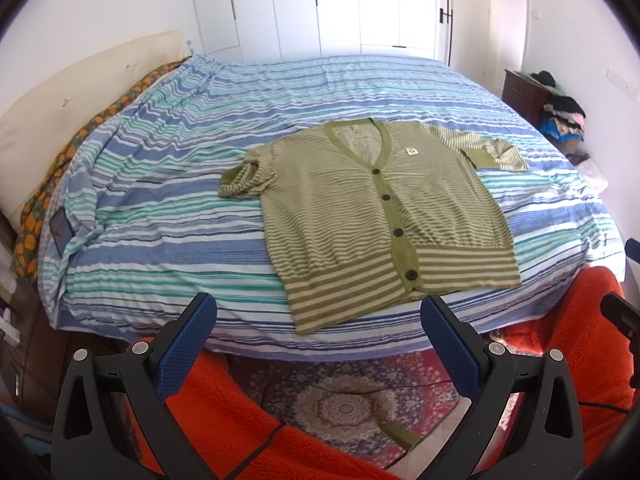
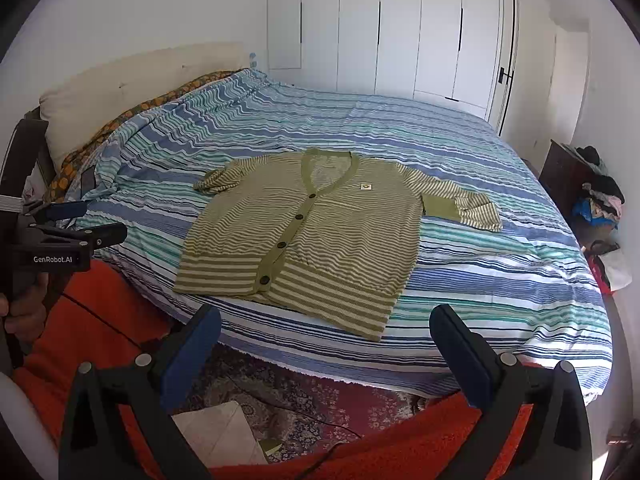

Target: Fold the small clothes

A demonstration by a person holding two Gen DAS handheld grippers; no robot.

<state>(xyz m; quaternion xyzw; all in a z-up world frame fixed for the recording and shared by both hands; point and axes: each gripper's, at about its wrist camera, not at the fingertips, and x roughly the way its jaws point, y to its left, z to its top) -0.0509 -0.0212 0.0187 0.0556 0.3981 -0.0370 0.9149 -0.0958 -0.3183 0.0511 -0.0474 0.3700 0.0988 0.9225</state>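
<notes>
1. Bed (image 1: pixel 280 92) with a blue, teal and white striped cover fills the middle of both views; a cream headboard (image 1: pixel 80 92) runs along its left side, with an orange-patterned cloth (image 1: pixel 52 184) tucked between headboard and cover
2. White wardrobe doors (image 1: pixel 340 4) stand behind the bed
3. Orange-red fabric (image 1: pixel 224 412) on the person's legs fills the bottom of each view, with a patterned rug (image 1: pixel 344 396) between it and the bed edge
4. Dark bedside cabinet (image 2: pixel 568 176) at the far right carries a heap of mixed clothes (image 2: pixel 600 196)
5. Green striped cardigan (image 1: pixel 384 208) lies flat and buttoned on the near part of the bed, hem toward the edge, both short sleeves bunched or folded back at the shoulders; nothing rests on it
6. Left claw (image 1: pixel 318 344) hovers off the bed edge, just short of the hem, jaws wide apart and empty
7. Right claw (image 2: pixel 326 352) hangs likewise over the rug before the hem, jaws spread and empty
8. Hand (image 2: pixel 24 312) grips the left tool's handle at the left edge of the right wrist view
</notes>
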